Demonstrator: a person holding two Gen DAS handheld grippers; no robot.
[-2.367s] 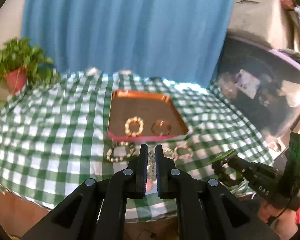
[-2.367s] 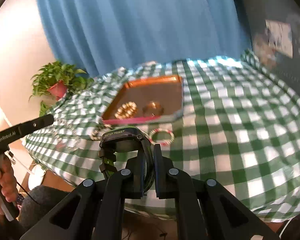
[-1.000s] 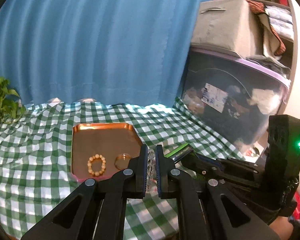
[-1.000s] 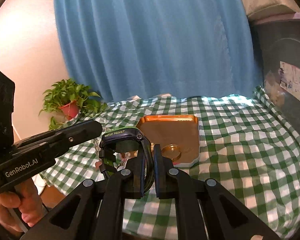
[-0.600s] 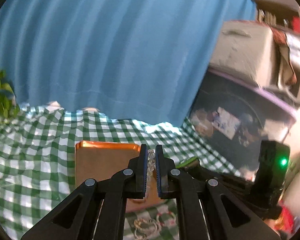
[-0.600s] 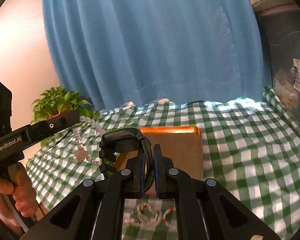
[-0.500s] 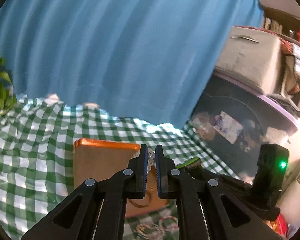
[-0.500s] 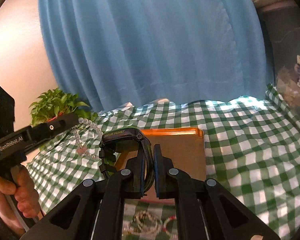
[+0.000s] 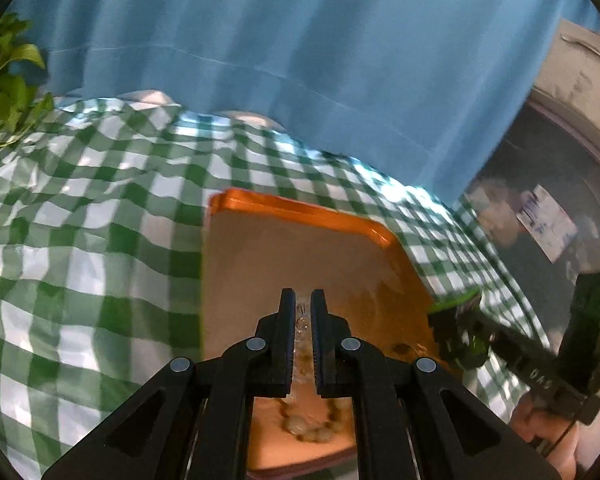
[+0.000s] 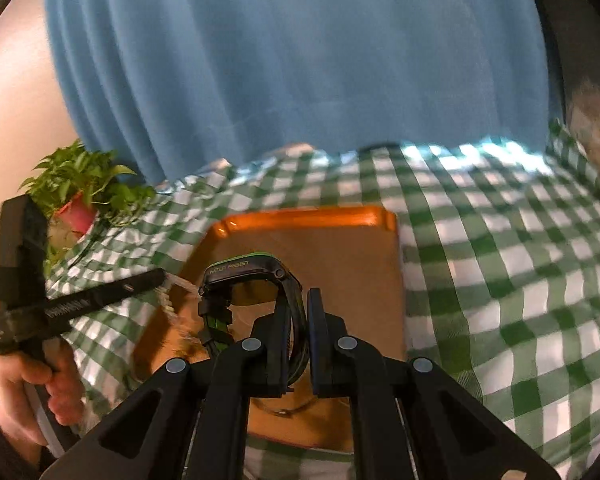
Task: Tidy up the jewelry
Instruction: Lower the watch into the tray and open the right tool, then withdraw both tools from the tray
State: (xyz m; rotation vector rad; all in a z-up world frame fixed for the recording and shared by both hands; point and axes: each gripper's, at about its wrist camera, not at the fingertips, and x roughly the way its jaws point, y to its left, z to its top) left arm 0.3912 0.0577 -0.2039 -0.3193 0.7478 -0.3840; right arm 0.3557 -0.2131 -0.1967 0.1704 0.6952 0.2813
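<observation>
Having swung down from curtain height, now poised over the orange tray: left claw clamped on a clear bead bracelet, right claw pinching a black-green digital watch. Ready for setting down beside the wooden bead bracelet already inside.

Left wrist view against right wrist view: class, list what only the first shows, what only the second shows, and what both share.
Only the left wrist view: the left gripper shut on a clear bead bracelet, a tan bead bracelet lying in the tray, and a dark storage bin.

Only the right wrist view: the right gripper shut on a black watch, and a red plant pot.

Both: the orange tray, the green checked cloth, the blue curtain, and green leaves.
</observation>
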